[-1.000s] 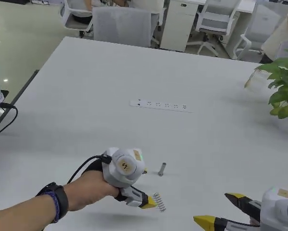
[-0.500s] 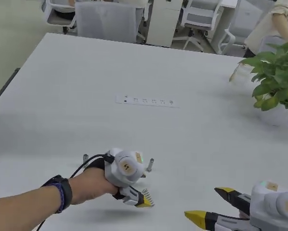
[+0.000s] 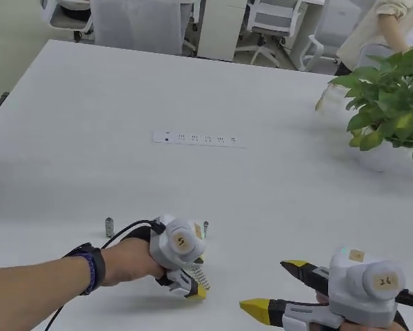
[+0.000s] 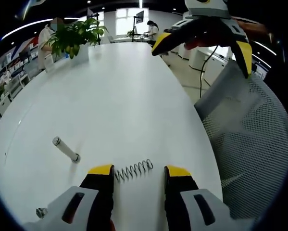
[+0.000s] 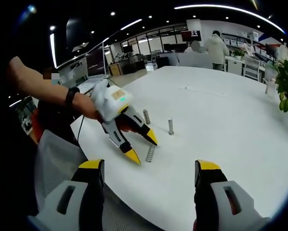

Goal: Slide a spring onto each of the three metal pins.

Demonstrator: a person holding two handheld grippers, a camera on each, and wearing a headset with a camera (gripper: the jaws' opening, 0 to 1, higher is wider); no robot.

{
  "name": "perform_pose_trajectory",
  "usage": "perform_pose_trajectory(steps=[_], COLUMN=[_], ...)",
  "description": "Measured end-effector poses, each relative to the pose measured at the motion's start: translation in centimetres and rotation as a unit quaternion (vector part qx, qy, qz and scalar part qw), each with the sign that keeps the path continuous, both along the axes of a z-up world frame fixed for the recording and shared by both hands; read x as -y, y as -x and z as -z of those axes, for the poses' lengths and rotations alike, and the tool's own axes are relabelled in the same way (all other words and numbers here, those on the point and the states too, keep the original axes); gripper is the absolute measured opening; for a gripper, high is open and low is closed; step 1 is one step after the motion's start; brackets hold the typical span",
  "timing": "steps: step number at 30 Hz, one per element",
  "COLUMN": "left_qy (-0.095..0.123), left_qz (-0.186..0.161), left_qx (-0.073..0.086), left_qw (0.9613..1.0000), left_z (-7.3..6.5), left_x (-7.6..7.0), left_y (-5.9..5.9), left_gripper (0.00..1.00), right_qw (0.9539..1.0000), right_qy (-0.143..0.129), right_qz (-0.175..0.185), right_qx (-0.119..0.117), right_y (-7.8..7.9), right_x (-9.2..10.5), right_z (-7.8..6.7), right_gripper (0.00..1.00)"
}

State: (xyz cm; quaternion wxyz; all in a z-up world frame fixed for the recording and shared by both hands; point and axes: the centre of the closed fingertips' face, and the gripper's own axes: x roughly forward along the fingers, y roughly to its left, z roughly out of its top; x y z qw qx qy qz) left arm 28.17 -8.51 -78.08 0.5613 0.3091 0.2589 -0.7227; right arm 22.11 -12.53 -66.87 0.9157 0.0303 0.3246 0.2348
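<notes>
Left hand-held gripper (image 3: 194,279) hangs low over the plain white worktop (image 3: 275,186), gripped by a hand (image 3: 134,261) with a dark band at the wrist. Its 2 yellow-tipped jaws stand apart and grasp nothing. In the left gripper view the small coiled metal spring (image 4: 133,169) lies flat on the worktop between the 2 jaw tips, crosswise to them. 1 end sits close against 1 tip, though whether it touches cannot be told, and the other end is clear of the other tip. In the right gripper view the spring lies just beside the nearer tip of that gripper.

1 short grey metal pin (image 3: 205,227) stands upright just beyond the gripper body, near the spring but apart from it. Another grey metal pin (image 3: 109,226) stands well off on the far side of the hand.

Right hand-held gripper (image 3: 274,286) is well apart from the spring, jaws spread wide and empty.
</notes>
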Motion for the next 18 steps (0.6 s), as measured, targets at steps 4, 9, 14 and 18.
perform_pose_trajectory(steps=[4, 9, 14, 18], left_qy=[-0.008, -0.016, -0.007, -0.008], left_qz=[-0.003, -0.01, -0.039, -0.044], left_qx=[-0.002, -0.003, -0.009, -0.004], left_qw=[1.0, 0.9998, 0.9992, 0.999], left_z=[0.6, 1.0, 1.1, 1.1], left_x=[-0.5, -1.3, -0.9, -1.0], left_y=[-0.1, 0.1, -0.5, -0.7], left_gripper=[0.35, 0.32, 0.24, 0.16], right_qw=[1.0, 1.0, 1.0, 1.0], right_qy=[-0.002, -0.002, -0.003, -0.003], right_qz=[-0.002, -0.004, -0.004, -0.004], right_qx=[-0.001, -0.002, -0.003, -0.004], right_y=[-0.1, -0.2, -0.1, -0.1], right_x=[-0.3, -0.3, -0.3, -0.3], right_z=[0.1, 0.3, 0.3, 0.4], right_gripper=[0.75, 0.74, 0.74, 0.73])
